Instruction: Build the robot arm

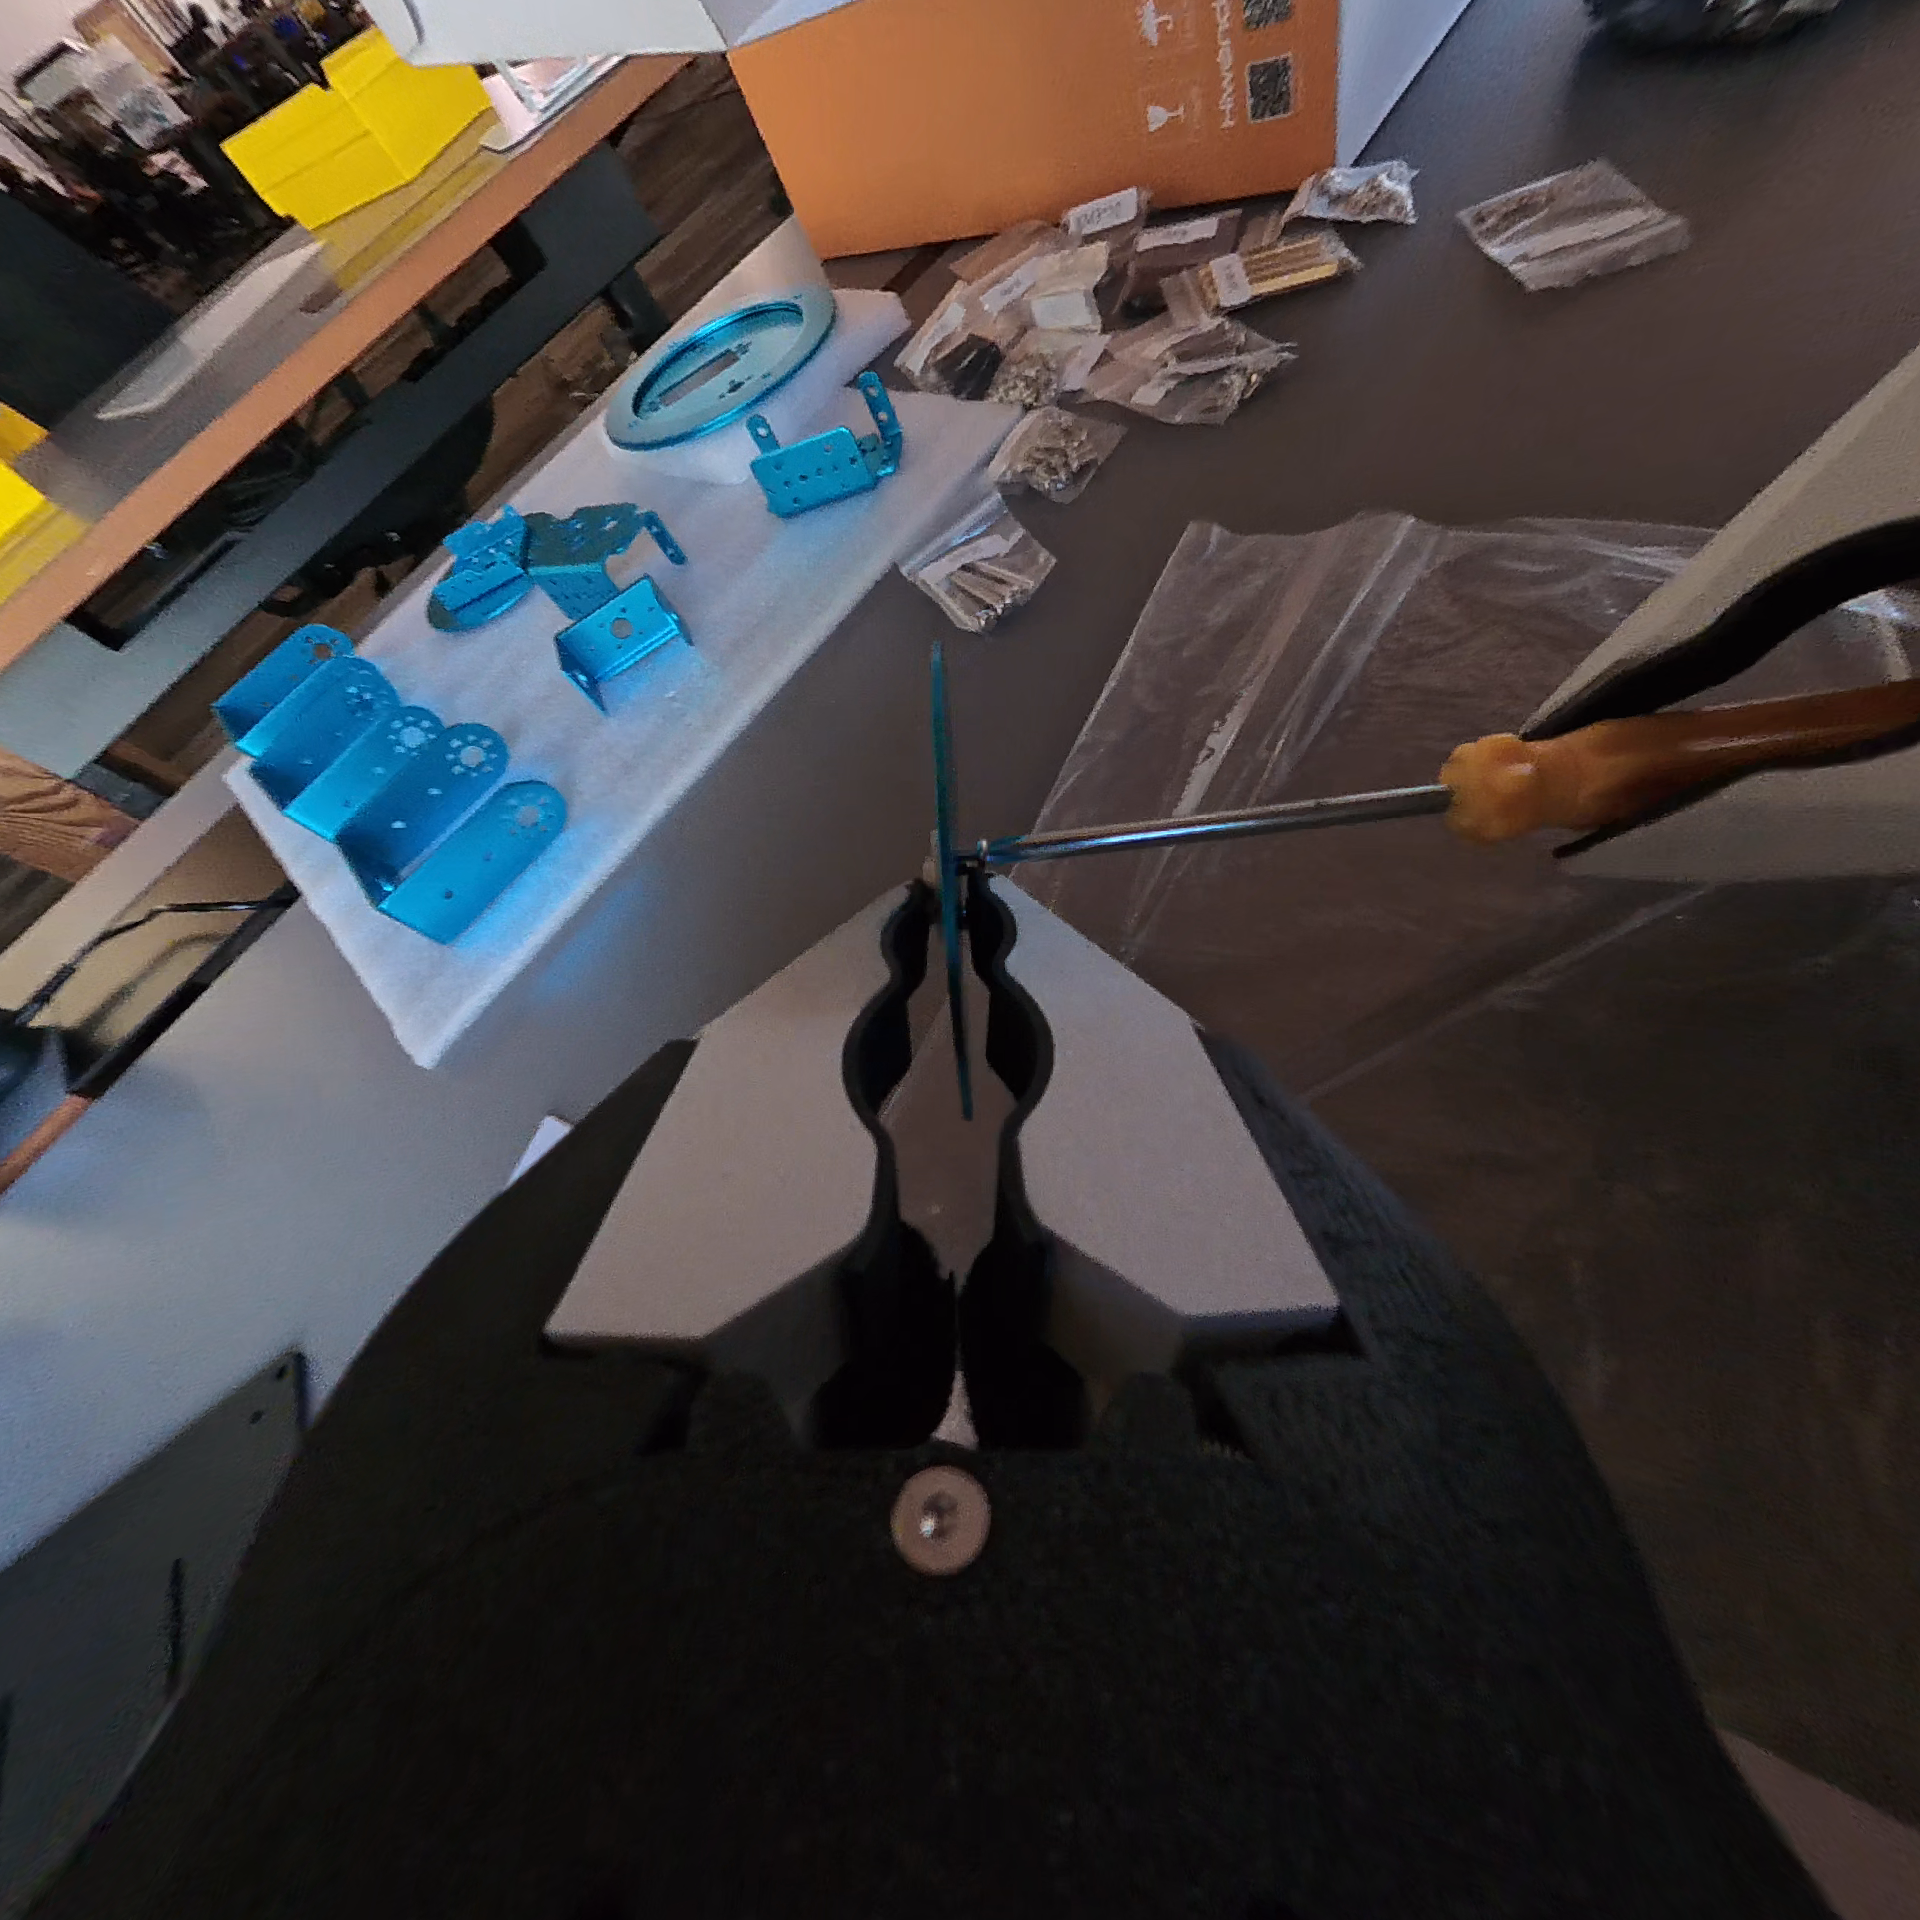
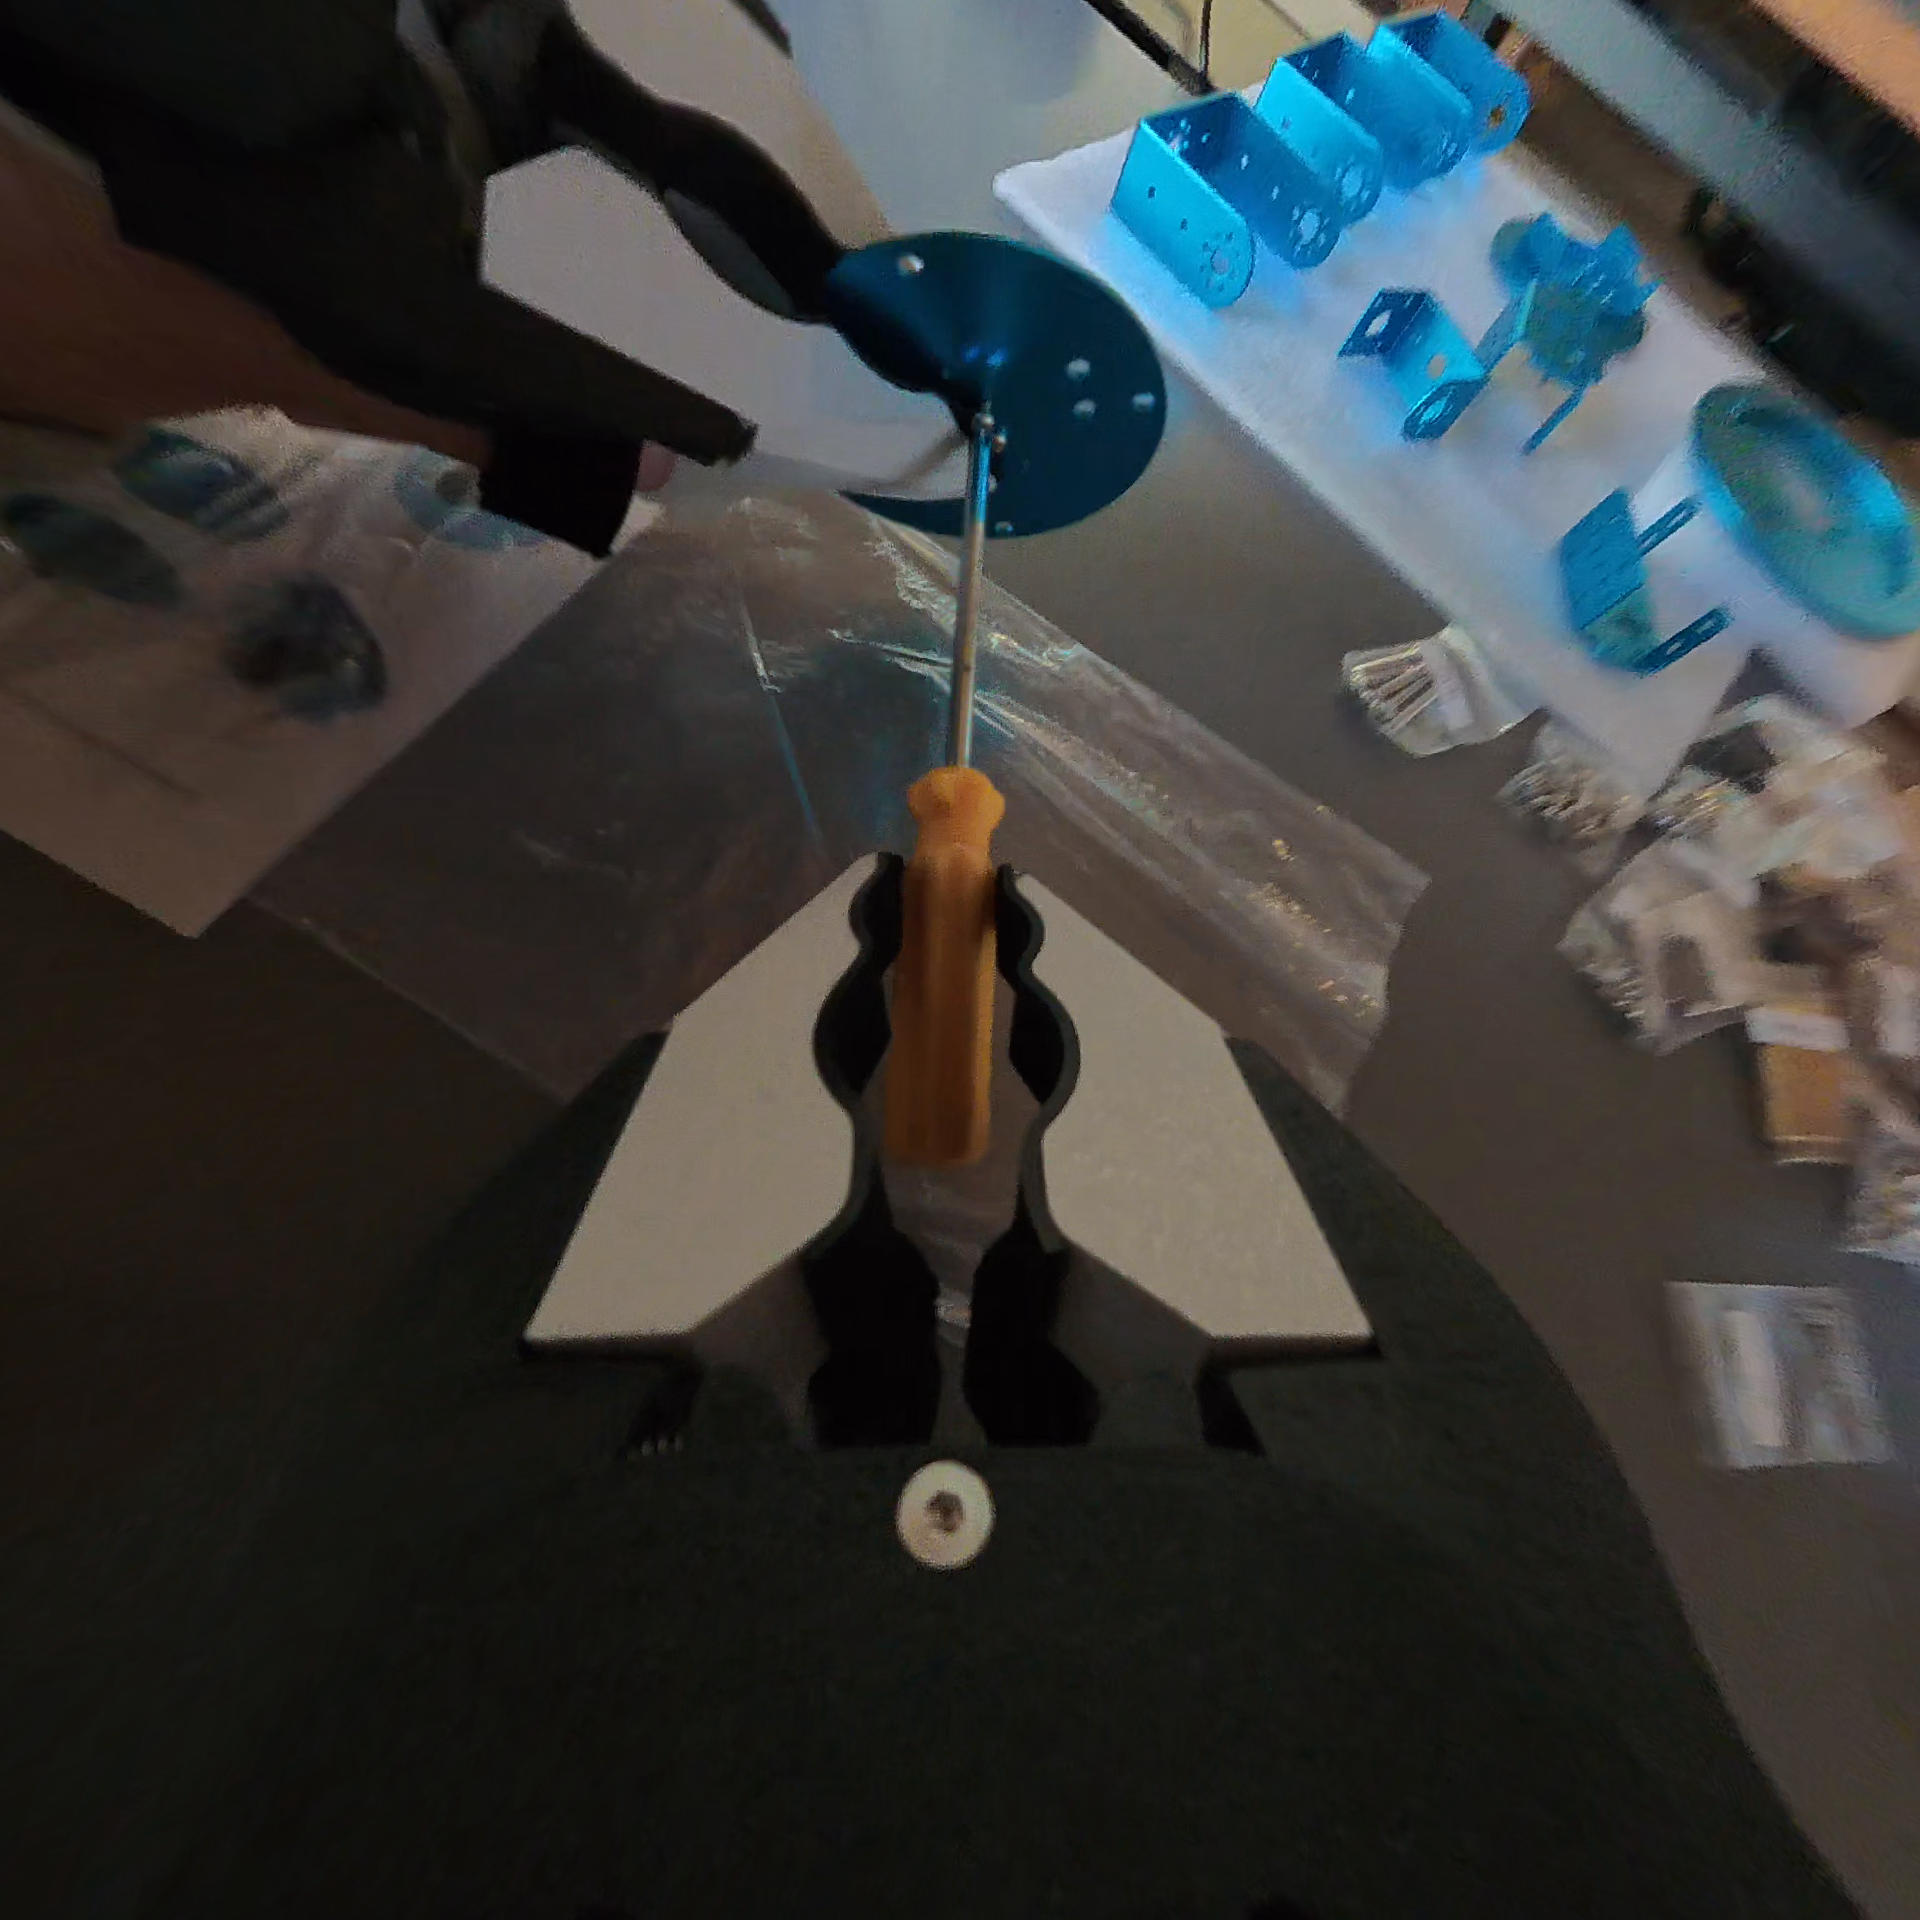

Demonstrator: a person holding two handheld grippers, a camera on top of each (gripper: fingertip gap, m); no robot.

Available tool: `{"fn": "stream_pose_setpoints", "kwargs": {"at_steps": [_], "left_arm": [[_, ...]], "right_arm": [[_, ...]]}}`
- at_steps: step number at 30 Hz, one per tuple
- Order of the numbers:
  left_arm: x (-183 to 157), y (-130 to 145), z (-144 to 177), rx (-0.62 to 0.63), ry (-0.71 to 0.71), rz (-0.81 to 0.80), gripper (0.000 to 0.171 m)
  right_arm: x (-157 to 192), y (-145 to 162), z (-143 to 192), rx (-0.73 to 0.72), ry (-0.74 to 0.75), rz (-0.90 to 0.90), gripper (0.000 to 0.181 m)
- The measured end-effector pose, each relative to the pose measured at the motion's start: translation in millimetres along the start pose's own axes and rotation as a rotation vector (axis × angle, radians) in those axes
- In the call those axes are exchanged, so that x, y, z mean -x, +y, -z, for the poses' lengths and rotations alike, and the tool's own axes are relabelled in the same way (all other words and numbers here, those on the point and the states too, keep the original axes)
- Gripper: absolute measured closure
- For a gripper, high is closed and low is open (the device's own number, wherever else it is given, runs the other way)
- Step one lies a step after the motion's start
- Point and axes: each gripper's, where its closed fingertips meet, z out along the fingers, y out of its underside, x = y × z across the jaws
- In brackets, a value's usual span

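Seen from the left wrist view, a thin blue disc (image 1: pixel 948 831) is stood on edge, clenched in the left tool (image 1: pixel 948 904), above the dark surface (image 1: pixel 1558 436). A screwdriver (image 1: pixel 1351 805) is pointed at its face from the right.

In the right wrist view, the right tool (image 2: pixel 945 883) is clamped on the orange handle, shaft aimed straight ahead, tip touching the disc.

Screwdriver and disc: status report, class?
Left gripper shut on blue disc. Right gripper shut on screwdriver, tip at disc. Plastic bag beneath.
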Motion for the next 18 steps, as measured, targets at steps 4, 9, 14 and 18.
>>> {"fn": "stream_pose_setpoints", "kwargs": {"at_steps": [4, 9, 14, 18], "left_arm": [[3.0, -7.6, 6.0, -0.049, -0.014, -0.028, 0.164], [3.4, -26.4, 20.6, -0.188, 0.004, -0.077, 0.164], [-1.1, -47.3, 36.8, -0.326, 0.04, -0.083, 0.165], [-0.7, -63.6, 50.8, -0.422, 0.057, -0.045, 0.165]], "right_arm": [[3.3, -1.9, -1.6, -0.003, -0.05, -0.046, 0.165], [11.2, -17.4, 14.1, -0.126, -0.541, -0.638, 0.164], [15.8, -29.7, 37.3, -0.188, -0.839, -0.87, 0.164], [16.8, -40.0, 51.5, -0.219, -1.006, -0.969, 0.165]]}}
